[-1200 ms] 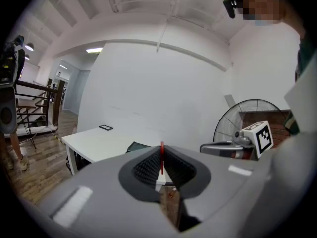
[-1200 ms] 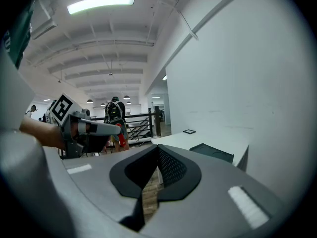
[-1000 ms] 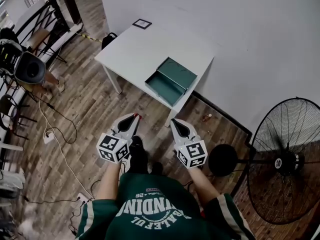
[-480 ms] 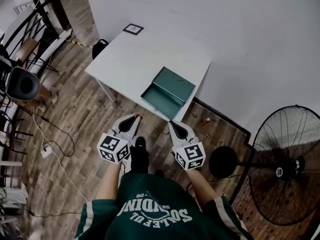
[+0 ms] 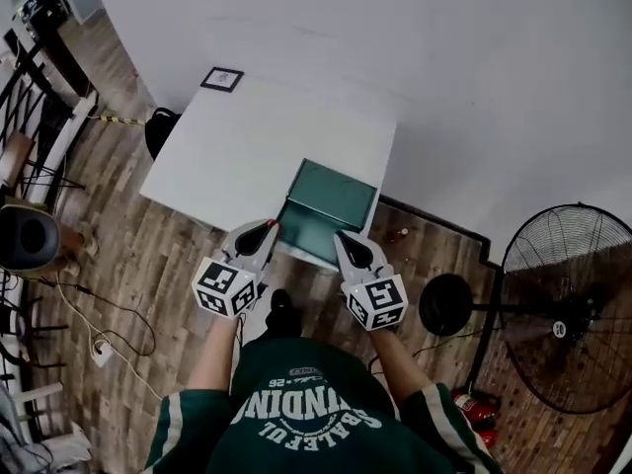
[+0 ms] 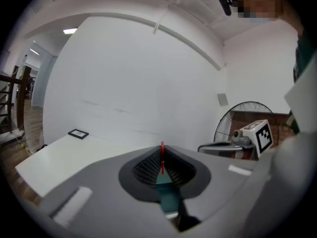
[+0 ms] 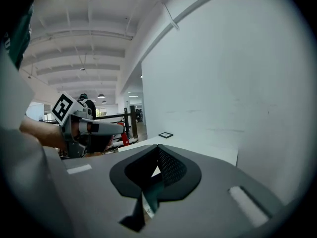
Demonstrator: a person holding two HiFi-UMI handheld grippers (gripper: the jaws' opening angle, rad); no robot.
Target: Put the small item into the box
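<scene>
An open dark green box (image 5: 326, 210) lies on the white table (image 5: 237, 151), near its front right corner. My left gripper (image 5: 270, 227) hovers at the box's near left edge, shut on a small thin red item (image 6: 162, 158), which stands upright between the jaws. That red item (image 5: 276, 225) shows as a speck at the tip in the head view. My right gripper (image 5: 340, 236) is over the box's near right edge, shut, with nothing held. In both gripper views the box shows only as a teal patch below the jaws.
A small black-framed square (image 5: 221, 78) lies at the table's far left corner. A large standing fan (image 5: 568, 309) with a round black base (image 5: 446, 304) stands on the wooden floor to the right. A white wall runs behind the table. Chairs and cables are at far left.
The person has stepped towards the table, so the table and box are now right in front of both grippers. Both grippers stay shut, the left still holding the red item.
</scene>
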